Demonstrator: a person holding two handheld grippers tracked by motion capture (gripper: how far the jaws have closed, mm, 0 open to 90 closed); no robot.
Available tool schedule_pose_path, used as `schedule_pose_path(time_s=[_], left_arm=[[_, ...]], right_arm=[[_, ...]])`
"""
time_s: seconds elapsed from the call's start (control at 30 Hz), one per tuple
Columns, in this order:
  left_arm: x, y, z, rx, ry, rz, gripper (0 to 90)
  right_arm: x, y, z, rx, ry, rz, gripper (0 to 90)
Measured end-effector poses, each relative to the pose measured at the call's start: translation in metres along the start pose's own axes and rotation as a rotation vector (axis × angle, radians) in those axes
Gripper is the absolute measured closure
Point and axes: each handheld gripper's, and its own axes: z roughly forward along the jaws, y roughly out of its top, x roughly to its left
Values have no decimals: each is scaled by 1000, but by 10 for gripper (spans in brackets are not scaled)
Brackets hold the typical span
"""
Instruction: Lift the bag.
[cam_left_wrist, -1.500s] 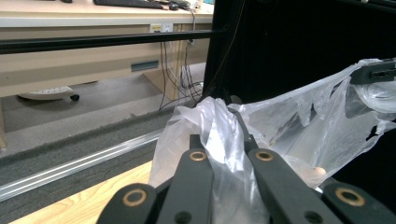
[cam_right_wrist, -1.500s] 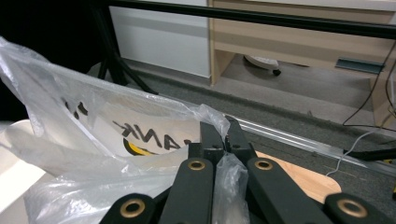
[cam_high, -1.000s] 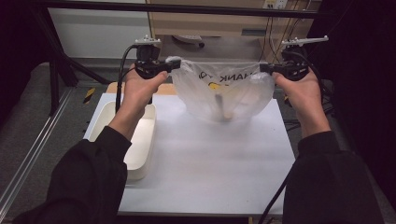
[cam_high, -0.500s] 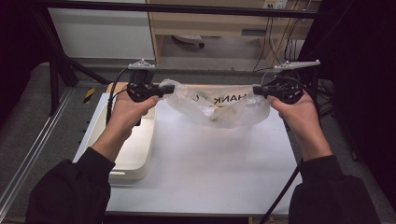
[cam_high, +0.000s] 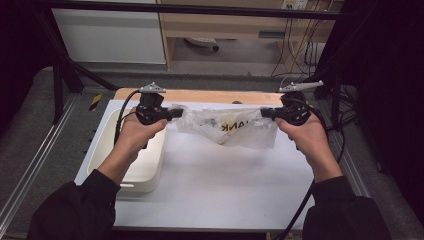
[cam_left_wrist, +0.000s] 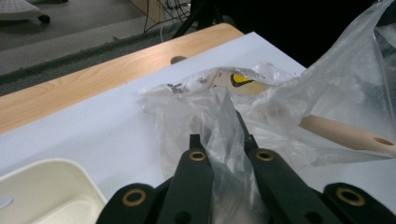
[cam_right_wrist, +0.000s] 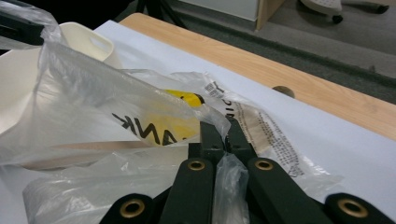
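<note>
A clear plastic bag (cam_high: 227, 128) with black lettering lies stretched across the far half of the white table (cam_high: 215, 185). My left gripper (cam_high: 176, 113) is shut on its left edge and my right gripper (cam_high: 264, 114) is shut on its right edge. In the left gripper view the bag (cam_left_wrist: 261, 107) bunches between the jaws of the left gripper (cam_left_wrist: 223, 136), and a wooden handle (cam_left_wrist: 348, 134) with a hole at its end lies inside it, beside something yellow (cam_left_wrist: 240, 79). In the right gripper view the right gripper (cam_right_wrist: 223, 135) pinches the bag (cam_right_wrist: 107, 130) film, with the yellow piece (cam_right_wrist: 175, 116) behind the lettering.
A cream plastic tub (cam_high: 132, 162) sits at the table's left side, under my left forearm. A wooden strip (cam_high: 215, 96) with a round hole runs along the far edge. Cables (cam_high: 295, 35) and a dark frame post (cam_high: 60, 80) stand beyond the table.
Both grippers have come down and a little toward me with the bag. The bag, which hung open and full between them, now lies flatter on the table.
</note>
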Motion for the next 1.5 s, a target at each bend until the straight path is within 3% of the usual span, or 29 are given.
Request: schedule_pose_path(time_s=[0.13, 0.37, 0.53, 0.67, 0.87, 0.97, 1.03, 1.07, 1.17, 1.3, 1.5], left_arm=[[-3, -16, -3, 30, -20, 11, 890], [-5, -29, -6, 27, -8, 15, 823], [-8, -36, -12, -5, 22, 18, 581], [-9, -41, -20, 3, 61, 18, 355], [-5, -53, -37, -16, 60, -12, 225], [-3, -62, -45, -12, 69, -5, 222], [-4, -70, -51, -25, 48, -9, 349], [-4, -73, -53, -23, 47, -9, 356], [-3, -80, -58, -17, 46, -14, 330], [-4, -86, -67, -56, 36, -29, 298], [-2, -91, -74, -77, 55, -39, 286]], right_arm=[[7, -13, 2, 9, 25, -2, 900], [11, -33, 12, 33, 43, 25, 869], [12, -40, 14, 42, 50, 36, 728], [12, -45, 10, 24, 43, 50, 582], [20, -57, 2, -6, 55, 63, 438], [27, -69, 0, -12, 56, 67, 382], [30, -76, 0, -14, 63, 70, 379], [33, -82, 1, -10, 69, 67, 376], [41, -94, 3, 9, 74, 58, 345], [57, -107, 2, 23, 71, 24, 288], [74, -113, 5, 8, 83, -8, 165]])
